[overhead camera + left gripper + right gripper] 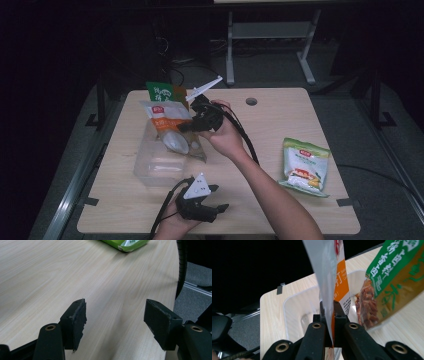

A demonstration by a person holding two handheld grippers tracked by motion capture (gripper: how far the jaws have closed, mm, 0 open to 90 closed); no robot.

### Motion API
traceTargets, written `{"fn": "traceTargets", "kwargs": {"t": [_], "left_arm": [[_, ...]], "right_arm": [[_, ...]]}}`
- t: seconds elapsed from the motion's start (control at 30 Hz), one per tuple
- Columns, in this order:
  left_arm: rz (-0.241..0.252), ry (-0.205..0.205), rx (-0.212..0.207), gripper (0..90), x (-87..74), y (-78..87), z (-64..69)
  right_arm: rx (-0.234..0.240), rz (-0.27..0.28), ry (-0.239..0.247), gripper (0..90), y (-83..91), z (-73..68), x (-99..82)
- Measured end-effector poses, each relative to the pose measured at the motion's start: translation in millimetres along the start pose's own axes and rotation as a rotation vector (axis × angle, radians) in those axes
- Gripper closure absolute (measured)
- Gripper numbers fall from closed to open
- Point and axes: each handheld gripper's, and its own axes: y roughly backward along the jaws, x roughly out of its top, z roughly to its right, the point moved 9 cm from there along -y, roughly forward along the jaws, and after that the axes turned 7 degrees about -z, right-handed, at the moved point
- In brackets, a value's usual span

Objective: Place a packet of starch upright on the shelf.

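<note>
On the table (280,120), toward its far left corner, a clear box (155,167) takes the orange packet (167,125). The right gripper (328,307) is clenched on the packet's flat edge; it looks light, floppy and slick, best pinched at that seam. The left gripper (115,320) rests released by the near edge.

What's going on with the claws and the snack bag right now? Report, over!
Right claw shut on orange-white snack bag, holding it over the clear bin. Left claw open, empty, low over table. Green-brown bag already in bin. Nothing blocking.
</note>
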Motion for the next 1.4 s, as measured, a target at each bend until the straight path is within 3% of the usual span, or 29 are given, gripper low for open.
{"fn": "traceTargets", "kwargs": {"t": [0.27,0.67,0.87,1.4], "left_arm": [[0.001,-0.006,-0.003,33.8,0.2,0.8,1.1],[0.004,-0.006,-0.006,33.8,0.3,0.9,2.2],[0.005,-0.005,-0.004,33.9,0.1,1.8,1.7],[0.001,-0.005,0.001,33.8,-1.2,3.3,-1.1]], "right_arm": [[0.014,-0.01,0.013,90.0,-26.5,4.8,10.0],[0.039,-0.023,-0.022,90.0,-58.0,15.2,10.9],[0.069,-0.019,-0.042,90.0,-69.1,14.5,12.6],[0.076,-0.095,-0.032,90.0,-94.5,16.2,3.1]]}}
